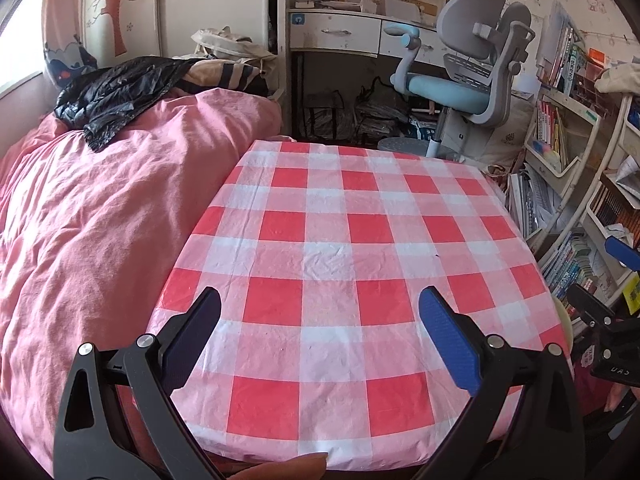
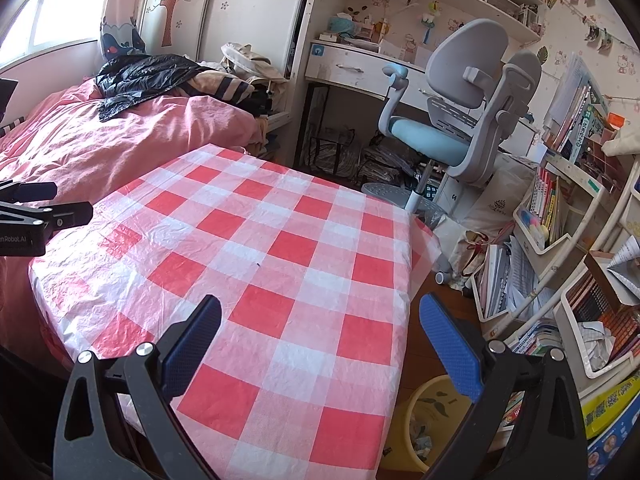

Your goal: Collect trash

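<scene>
Red-and-white checked cloth (image 1: 332, 248) covers the surface, wrinkled and bare across both wrist views; a bed with a pink duvet (image 1: 92, 208) lies just beside its left edge, and a black jacket (image 1: 116, 92) is crumpled at the far end of the bed, next to a striped cushion (image 1: 224, 74); beyond the surface stands a grey chair (image 1: 476, 76) with a blue seat, drawn up to a white desk (image 1: 336, 34) with drawers; bags and bundles are stacked under the desk, too dim to tell apart; white racks of books (image 2: 548, 200) line the right side of the room.

The left gripper (image 1: 320, 320) hangs over the near part of the cloth, its fingers spread wide with nothing between them; one blue pad (image 1: 448, 344) faces inward, the other finger shows mostly black; the right gripper (image 2: 320, 324) hangs over the near right corner of the surface, fingers likewise wide apart and holding nothing; in the right wrist view the left gripper's black frame also shows at the left edge, over the bed side of the surface.

A yellow bin (image 2: 424, 424) stands on the floor just beside the near right corner of the surface, partly hidden behind the right gripper's blue pad; crumpled scraps of trash (image 2: 420, 438) lie inside it, too small to tell what they are; the bin's wall carries a dark leaf pattern; only a sliver of its rim shows in the left wrist view.
</scene>
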